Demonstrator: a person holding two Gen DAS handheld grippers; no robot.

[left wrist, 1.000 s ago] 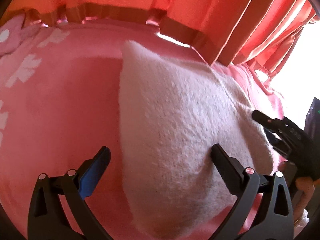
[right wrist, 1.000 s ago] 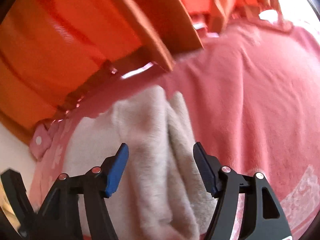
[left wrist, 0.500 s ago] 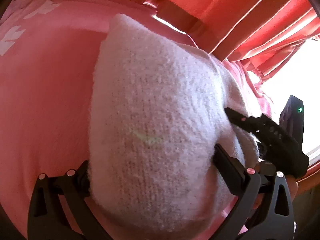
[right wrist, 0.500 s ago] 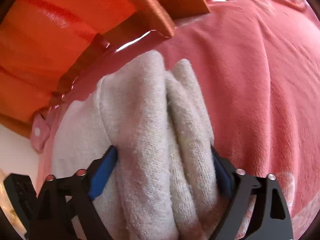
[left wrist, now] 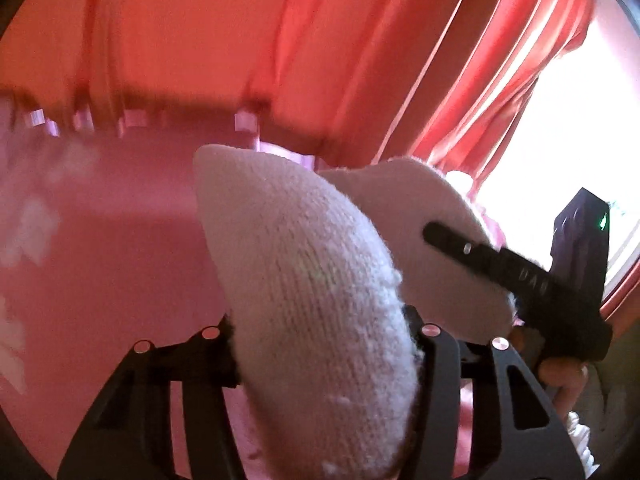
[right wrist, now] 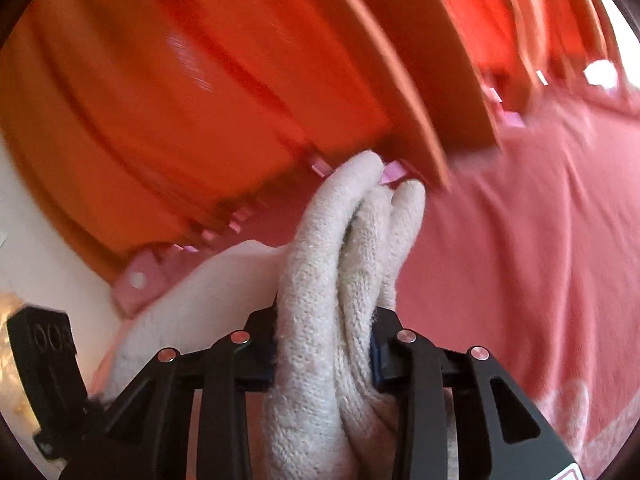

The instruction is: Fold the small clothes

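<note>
The white knitted garment (left wrist: 316, 300) is lifted above the pink bedspread (left wrist: 120, 264), held at two places. The left gripper (left wrist: 320, 328) has its jaws clenched on a bunched fold of the garment, which bulges up between the black arms and hides the fingertips. To the right of that fold, the garment stretches across to the right gripper (left wrist: 520, 280), whose black finger lies against the knit; a hand (left wrist: 560, 376) shows just below it.

In the right wrist view, the right gripper (right wrist: 324, 356) has its jaws pressed shut on several gathered layers of the garment (right wrist: 344, 280), which stand up in three rounded ridges above the jaws. The rest of the garment trails off to the left of the ridges, toward the black body of the left gripper (right wrist: 48, 364) at the frame edge. The bedspread (right wrist: 520, 260) spreads to the right of the garment. Behind the garment hang red-orange curtains (right wrist: 200, 100), their hem near the far edge of the bedspread; both views are blurred there
</note>
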